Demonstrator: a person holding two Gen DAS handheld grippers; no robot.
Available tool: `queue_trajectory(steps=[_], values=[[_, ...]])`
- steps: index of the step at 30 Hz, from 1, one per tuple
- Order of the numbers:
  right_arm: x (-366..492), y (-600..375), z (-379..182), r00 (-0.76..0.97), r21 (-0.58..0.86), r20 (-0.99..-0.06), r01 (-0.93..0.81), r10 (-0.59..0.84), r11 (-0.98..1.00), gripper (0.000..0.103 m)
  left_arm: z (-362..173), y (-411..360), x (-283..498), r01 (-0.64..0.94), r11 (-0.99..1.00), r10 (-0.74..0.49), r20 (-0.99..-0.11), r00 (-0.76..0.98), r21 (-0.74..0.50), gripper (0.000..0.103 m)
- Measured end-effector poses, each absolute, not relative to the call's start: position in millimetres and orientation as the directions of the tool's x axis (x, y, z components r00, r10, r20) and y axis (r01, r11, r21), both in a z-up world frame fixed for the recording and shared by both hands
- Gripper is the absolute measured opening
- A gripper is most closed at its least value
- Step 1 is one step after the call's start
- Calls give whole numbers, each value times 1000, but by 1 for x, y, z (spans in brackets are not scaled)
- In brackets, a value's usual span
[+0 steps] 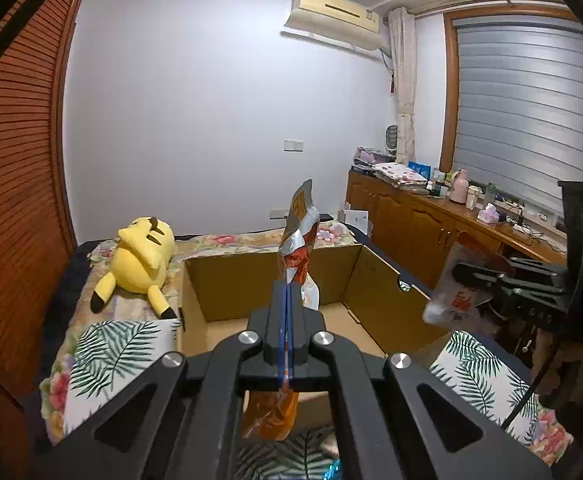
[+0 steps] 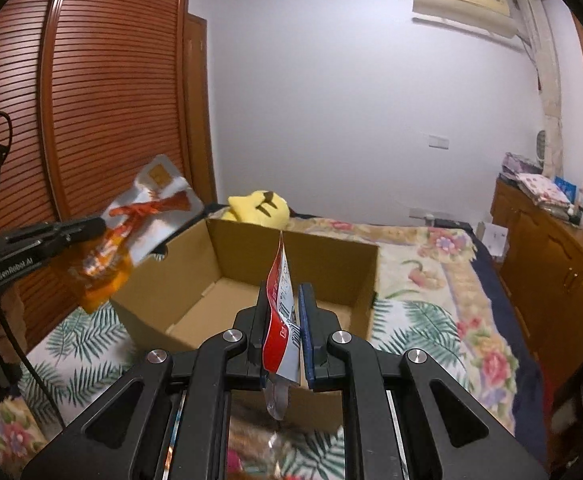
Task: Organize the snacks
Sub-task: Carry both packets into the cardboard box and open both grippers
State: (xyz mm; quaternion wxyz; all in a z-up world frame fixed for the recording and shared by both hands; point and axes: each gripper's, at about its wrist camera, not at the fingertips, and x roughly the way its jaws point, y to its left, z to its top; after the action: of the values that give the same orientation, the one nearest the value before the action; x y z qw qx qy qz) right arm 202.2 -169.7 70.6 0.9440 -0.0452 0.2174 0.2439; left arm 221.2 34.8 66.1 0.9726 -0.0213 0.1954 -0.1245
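left gripper [image 1: 287,292]: black linkage, silver round screws, blue pads
right gripper [image 2: 285,304]: same build
marking: white "GenRobot.AI" lettering

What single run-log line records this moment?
left gripper: shut on orange snack packet | right gripper: shut on red-white packet | cardboard box: empty

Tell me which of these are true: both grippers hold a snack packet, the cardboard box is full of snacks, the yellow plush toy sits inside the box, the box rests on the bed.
1. Both grippers hold a snack packet. True: the left gripper clamps an orange packet, the right gripper a red and white packet.
2. The cardboard box is full of snacks. False: what shows of its floor is bare.
3. The yellow plush toy sits inside the box. False: it lies on the bed beside the box.
4. The box rests on the bed. True.
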Motion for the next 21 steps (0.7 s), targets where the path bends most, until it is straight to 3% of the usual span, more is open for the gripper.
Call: queue_trajectory(steps=[21], values=[[255,-130,14,739,-19,-537,-493,407,870,10,38,20,280,242,968,-244,-439,864,-63,0]])
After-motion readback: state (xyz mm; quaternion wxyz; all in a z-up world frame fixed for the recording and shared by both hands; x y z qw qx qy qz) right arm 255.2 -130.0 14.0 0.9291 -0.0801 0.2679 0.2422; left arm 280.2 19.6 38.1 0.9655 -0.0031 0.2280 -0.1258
